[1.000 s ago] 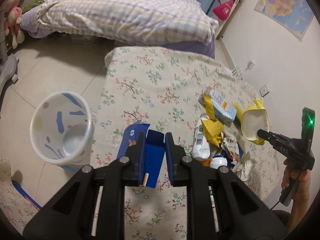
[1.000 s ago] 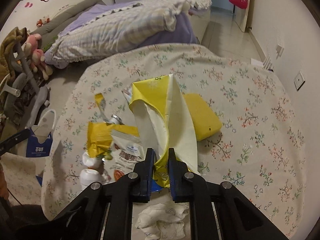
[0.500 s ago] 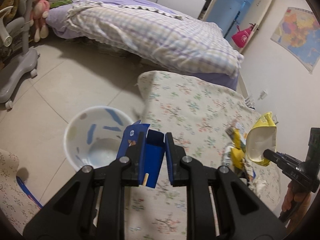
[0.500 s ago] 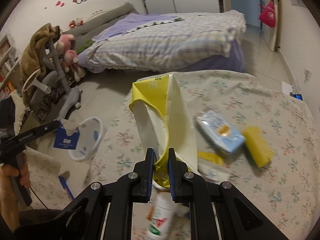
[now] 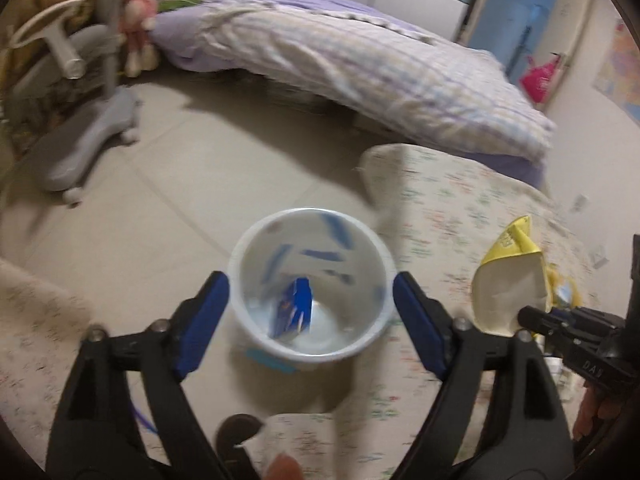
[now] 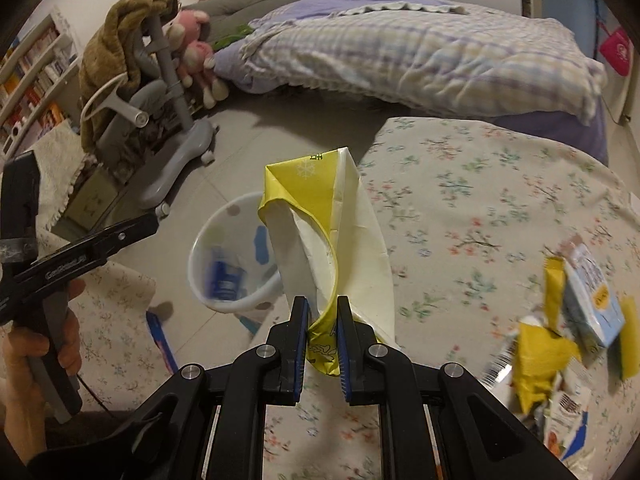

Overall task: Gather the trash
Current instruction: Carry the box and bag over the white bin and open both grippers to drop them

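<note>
A white bin (image 5: 376, 332) with blue marks stands on the floor beside the floral-clothed table (image 5: 460, 200). A blue carton (image 5: 296, 308) lies inside it, blurred. My left gripper (image 5: 310, 316) hangs over the bin with its jaws opening wide and nothing between them. In the right wrist view my right gripper (image 6: 322, 338) is shut on a yellow and white wrapper (image 6: 316, 216), held up over the table edge near the bin (image 6: 204, 248). The same wrapper (image 5: 508, 284) shows at the right of the left wrist view. More trash (image 6: 560, 344) lies on the table at the right.
A bed with a checked quilt (image 6: 400, 48) fills the back. A grey chair base (image 5: 88, 144) and pink plush toy (image 6: 196, 56) stand left on the tiled floor. A bookshelf (image 6: 28, 80) is at far left. A hand (image 6: 32, 344) holds the left tool.
My left gripper moved from over the table to above the bin, opened and let the blue carton drop in. The right gripper carried the yellow wrapper left toward the bin.
</note>
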Tool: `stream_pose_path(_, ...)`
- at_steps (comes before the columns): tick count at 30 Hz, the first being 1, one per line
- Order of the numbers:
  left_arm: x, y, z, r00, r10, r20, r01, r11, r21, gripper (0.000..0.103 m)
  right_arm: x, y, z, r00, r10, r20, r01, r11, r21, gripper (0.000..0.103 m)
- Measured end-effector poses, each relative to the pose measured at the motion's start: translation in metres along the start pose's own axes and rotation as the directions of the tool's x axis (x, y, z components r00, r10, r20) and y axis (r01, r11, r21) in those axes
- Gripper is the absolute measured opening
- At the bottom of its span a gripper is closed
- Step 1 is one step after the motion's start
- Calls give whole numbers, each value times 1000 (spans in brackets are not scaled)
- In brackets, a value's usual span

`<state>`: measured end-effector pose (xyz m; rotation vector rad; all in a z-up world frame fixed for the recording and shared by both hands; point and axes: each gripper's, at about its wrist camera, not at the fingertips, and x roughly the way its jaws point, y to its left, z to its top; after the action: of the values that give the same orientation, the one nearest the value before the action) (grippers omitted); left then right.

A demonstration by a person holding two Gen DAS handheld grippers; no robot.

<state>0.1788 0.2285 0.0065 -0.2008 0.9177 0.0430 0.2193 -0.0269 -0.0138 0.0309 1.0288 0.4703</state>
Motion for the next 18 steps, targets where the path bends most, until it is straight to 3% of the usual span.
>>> stream_pose_path(3, 0, 20, -7, 998, 68, -11, -68, 998, -17, 93, 18, 14, 8, 1000, 13, -28, -14, 1000, -17, 14)
stream_pose_path(6, 3, 36, -15, 992, 119, -36, -120, 993, -21, 95, 38, 29, 16, 998, 17, -60, -18, 999, -28, 14)
stream_pose_path(18, 6, 61, -22, 980, 193, -46, -193, 981, 1, 95, 85, 73, 38, 993, 33, -112, -40, 997, -61, 15)
